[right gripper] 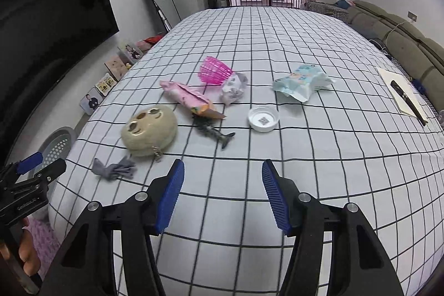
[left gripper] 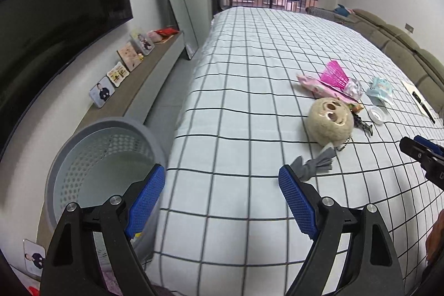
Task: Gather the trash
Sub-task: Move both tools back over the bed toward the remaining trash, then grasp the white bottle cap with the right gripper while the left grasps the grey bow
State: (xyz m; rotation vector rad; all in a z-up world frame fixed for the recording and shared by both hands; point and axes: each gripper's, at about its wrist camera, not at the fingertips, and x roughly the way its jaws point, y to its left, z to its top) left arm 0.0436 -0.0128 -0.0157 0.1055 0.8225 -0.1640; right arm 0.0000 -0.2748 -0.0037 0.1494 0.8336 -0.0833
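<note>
while the trash is lying loose near the middle of the grid-patterned bedspread (right gripper: 277, 46), nothing is being gripped yet. the pink snack wrapper (right gripper: 188, 96) is lying flat with its torn orange end touching the grey toy fish (right gripper: 213, 133); just beside it a crumpled silver wrapper (right gripper: 234, 88) is resting against a pink plastic mesh basket (right gripper: 213, 71) tipped on its side. further right, a pale blue tissue pack (right gripper: 301, 81) is sagging open, and a white plastic lid (right gripper: 263, 119) is sitting face up between it and the wrappers. a round beige plush keychain (right gripper: 149, 131) and a knotted grey cloth scrap (right gripper: 113, 169) are lying nearer the bed's edge, probably not all trash.

the right gripper (right gripper: 222, 196) is hovering over bare bedspread short of the lid, its jaws parted and holding nothing, likely lining up for a first pick. the left gripper (left gripper: 222, 201) is hanging at the bed's edge, jaws spread wide and empty, with one finger over the grey perforated bin (left gripper: 105, 157), which is standing on the floor against the mattress, likely so that collected pieces are dropping straight in. a book with a pen (right gripper: 403, 95) is lying well apart by the headboard (right gripper: 402, 38).
</note>
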